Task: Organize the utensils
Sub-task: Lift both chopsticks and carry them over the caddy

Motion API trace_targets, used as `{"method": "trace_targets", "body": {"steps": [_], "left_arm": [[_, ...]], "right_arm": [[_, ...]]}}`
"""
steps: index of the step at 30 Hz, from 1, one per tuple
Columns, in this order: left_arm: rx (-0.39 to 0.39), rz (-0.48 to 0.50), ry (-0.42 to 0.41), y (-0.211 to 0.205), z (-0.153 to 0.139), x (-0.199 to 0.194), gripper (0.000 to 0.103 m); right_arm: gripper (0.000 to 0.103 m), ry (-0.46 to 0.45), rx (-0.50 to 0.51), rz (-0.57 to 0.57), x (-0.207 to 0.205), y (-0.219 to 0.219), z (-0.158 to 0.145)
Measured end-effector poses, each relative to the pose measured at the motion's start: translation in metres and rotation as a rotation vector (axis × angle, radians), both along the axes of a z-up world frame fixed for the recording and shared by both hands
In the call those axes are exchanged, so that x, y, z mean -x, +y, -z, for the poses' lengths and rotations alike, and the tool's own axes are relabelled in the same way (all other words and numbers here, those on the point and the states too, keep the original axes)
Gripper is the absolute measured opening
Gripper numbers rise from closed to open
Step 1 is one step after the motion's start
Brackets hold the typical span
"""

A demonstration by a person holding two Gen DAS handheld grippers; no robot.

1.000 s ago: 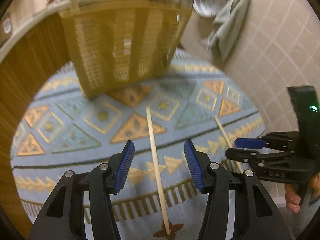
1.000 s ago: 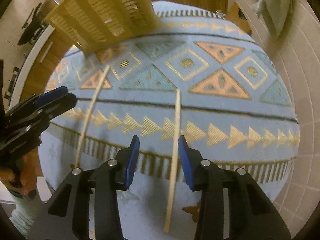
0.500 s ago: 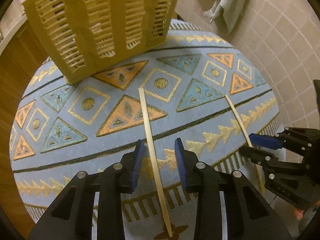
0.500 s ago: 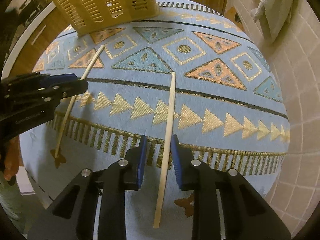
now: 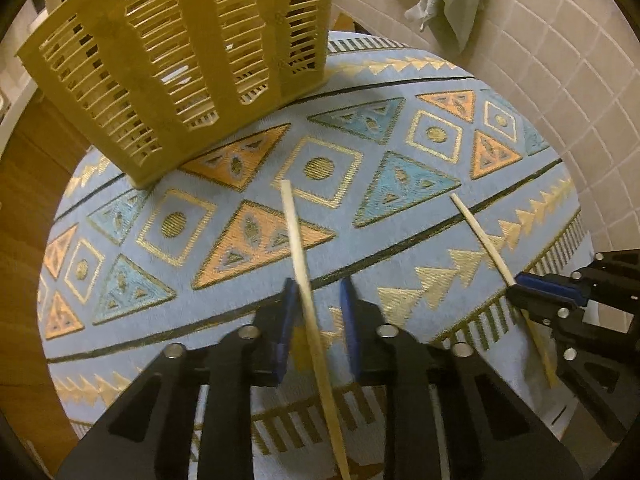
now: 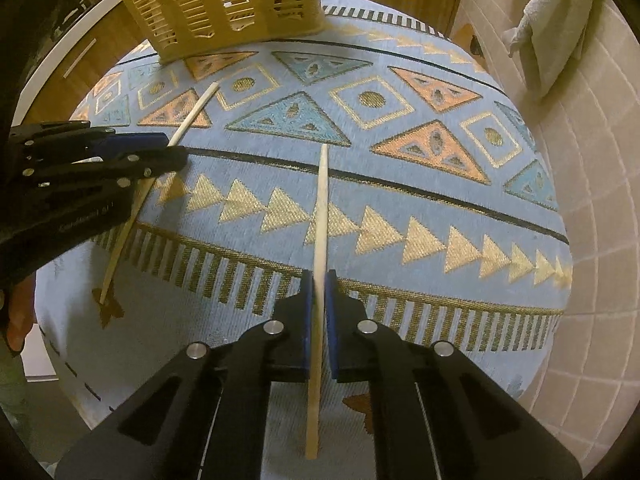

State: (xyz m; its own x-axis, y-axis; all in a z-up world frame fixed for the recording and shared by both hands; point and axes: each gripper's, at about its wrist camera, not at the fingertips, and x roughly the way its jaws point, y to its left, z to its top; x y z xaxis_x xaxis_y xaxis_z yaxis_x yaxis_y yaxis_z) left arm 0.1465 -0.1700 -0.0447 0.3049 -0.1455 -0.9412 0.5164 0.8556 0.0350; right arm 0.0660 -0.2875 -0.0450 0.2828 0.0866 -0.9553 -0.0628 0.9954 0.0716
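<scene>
Two pale wooden chopsticks lie on a blue patterned cloth (image 5: pixel 400 216). My left gripper (image 5: pixel 318 292) straddles the left chopstick (image 5: pixel 296 236); its blue pads stand a little apart from the stick, which touches the left pad. My right gripper (image 6: pixel 319 280) is shut on the right chopstick (image 6: pixel 322 200), pads pressed against its sides. The right chopstick also shows in the left wrist view (image 5: pixel 480 236), and the left chopstick in the right wrist view (image 6: pixel 192 114). A yellow slatted utensil basket (image 5: pixel 180 52) stands upright at the back of the cloth.
A tiled wall (image 5: pixel 560 80) runs along the right with a grey towel (image 5: pixel 444 0) hanging on it. Wooden cabinet fronts (image 5: pixel 24 184) lie to the left. The cloth's front edge (image 6: pixel 400 292) drops off just beneath both grippers.
Both grippers moved forward and down over their chopsticks and narrowed. The right one has closed onto its chopstick; the left one has narrowed around its stick.
</scene>
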Motion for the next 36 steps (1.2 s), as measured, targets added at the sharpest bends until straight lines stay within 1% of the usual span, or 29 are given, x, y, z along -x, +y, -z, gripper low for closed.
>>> {"method": "trace_targets", "body": {"steps": [2, 5, 6, 9, 13, 17, 18, 21, 23, 24, 27, 30, 33, 36], "left_arm": [[-0.013, 0.001, -0.009, 0.001, 0.001, -0.001, 0.006], [-0.009, -0.005, -0.018, 0.002, 0.001, -0.001, 0.004], [0.005, -0.021, -0.02, 0.004, 0.001, -0.001, 0.004], [0.117, -0.064, -0.007, 0.016, -0.003, -0.001, 0.004], [0.234, -0.083, -0.053, 0.029, -0.019, 0.009, 0.004], [0.369, -0.114, -0.127, 0.045, -0.042, 0.016, 0.004], [0.413, -0.124, -0.144, 0.051, -0.048, 0.017, 0.004], [0.489, -0.145, -0.189, 0.057, -0.064, 0.024, 0.004], [0.525, -0.165, -0.206, 0.062, -0.07, 0.024, 0.004], [0.555, -0.171, -0.22, 0.066, -0.075, 0.026, 0.004], [0.603, -0.178, -0.3, 0.073, -0.093, 0.033, 0.004], [0.628, -0.175, -0.372, 0.076, -0.11, 0.036, 0.004], [0.668, -0.17, -0.415, 0.08, -0.131, 0.032, 0.004], [0.683, -0.163, -0.473, 0.082, -0.148, 0.025, 0.004]], "right_arm": [[0.005, -0.004, -0.008, 0.002, 0.001, -0.002, -0.001], [0.005, -0.009, -0.024, 0.005, 0.001, -0.006, -0.001], [0.005, -0.011, -0.033, 0.007, 0.001, -0.008, -0.002], [0.005, -0.029, -0.059, 0.011, 0.0, -0.013, -0.006], [0.005, -0.081, -0.12, 0.008, -0.001, -0.015, -0.016], [0.005, -0.146, -0.195, 0.004, -0.001, -0.016, -0.027], [0.005, -0.171, -0.217, 0.004, -0.001, -0.015, -0.031], [0.005, -0.227, -0.273, -0.008, 0.0, -0.013, -0.041], [0.005, -0.252, -0.291, -0.018, 0.001, -0.01, -0.047], [0.005, -0.267, -0.306, -0.023, -0.002, -0.007, -0.052], [0.005, -0.326, -0.326, -0.046, -0.006, -0.005, -0.069], [0.005, -0.386, -0.344, -0.061, -0.01, 0.0, -0.087], [0.005, -0.445, -0.358, -0.044, -0.022, 0.001, -0.108], [0.005, -0.494, -0.368, -0.043, -0.037, 0.003, -0.124]]}}
